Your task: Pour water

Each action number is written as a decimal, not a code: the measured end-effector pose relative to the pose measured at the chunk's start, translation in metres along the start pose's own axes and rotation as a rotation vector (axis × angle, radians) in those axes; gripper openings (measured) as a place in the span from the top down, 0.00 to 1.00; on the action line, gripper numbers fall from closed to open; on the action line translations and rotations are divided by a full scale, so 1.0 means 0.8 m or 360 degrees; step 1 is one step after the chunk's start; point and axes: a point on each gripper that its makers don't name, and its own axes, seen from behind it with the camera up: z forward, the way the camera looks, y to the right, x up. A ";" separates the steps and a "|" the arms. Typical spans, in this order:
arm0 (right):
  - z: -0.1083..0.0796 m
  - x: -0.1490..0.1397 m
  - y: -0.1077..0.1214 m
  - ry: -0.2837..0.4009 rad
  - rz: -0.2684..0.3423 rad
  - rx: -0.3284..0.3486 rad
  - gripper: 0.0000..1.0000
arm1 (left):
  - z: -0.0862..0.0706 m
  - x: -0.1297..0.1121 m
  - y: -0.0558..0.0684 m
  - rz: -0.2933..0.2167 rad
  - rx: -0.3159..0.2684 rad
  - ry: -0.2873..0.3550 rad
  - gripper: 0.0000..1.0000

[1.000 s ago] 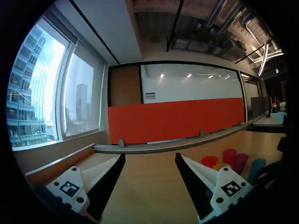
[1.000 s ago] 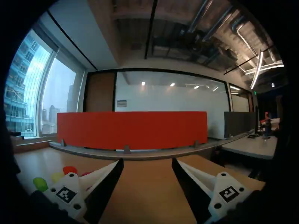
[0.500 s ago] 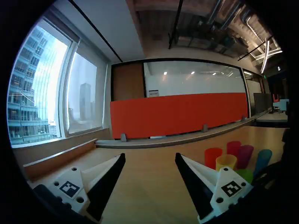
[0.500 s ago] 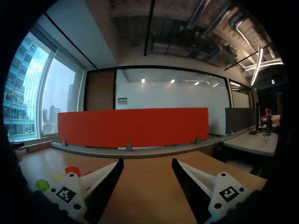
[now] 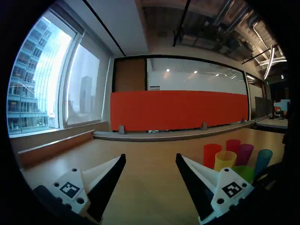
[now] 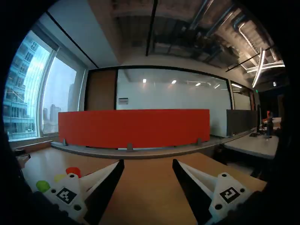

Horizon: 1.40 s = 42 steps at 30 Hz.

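Note:
Several coloured plastic cups stand grouped on the wooden table at the right of the left gripper view: an orange cup [image 5: 211, 155], a yellow cup [image 5: 225, 160], a pink cup [image 5: 233, 145], a purple cup [image 5: 244, 154], a teal cup [image 5: 263, 160] and a green cup [image 5: 244, 173]. My left gripper [image 5: 150, 165] is open with nothing between its fingers, left of the cups. In the right gripper view my right gripper [image 6: 148, 168] is open and empty above the table; cup rims peek out at its lower left, a red cup [image 6: 73, 171], a yellow cup [image 6: 59, 177] and a green cup [image 6: 42, 185].
A long orange divider panel [image 5: 176, 110] runs along the table's far edge [image 5: 168, 137]. Tall windows [image 5: 45, 90] line the left wall. A second desk [image 6: 255, 144] with small items stands at the right of the right gripper view.
The left gripper view has levelled out and tilted down, so the cups show taller and more fully at its right. The right gripper view has barely shifted.

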 end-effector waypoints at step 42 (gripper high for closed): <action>-0.001 0.007 0.007 0.0017 0.0015 -0.0003 0.00 | 0.001 -0.010 0.013 -0.0020 -0.0062 -0.0039 0.01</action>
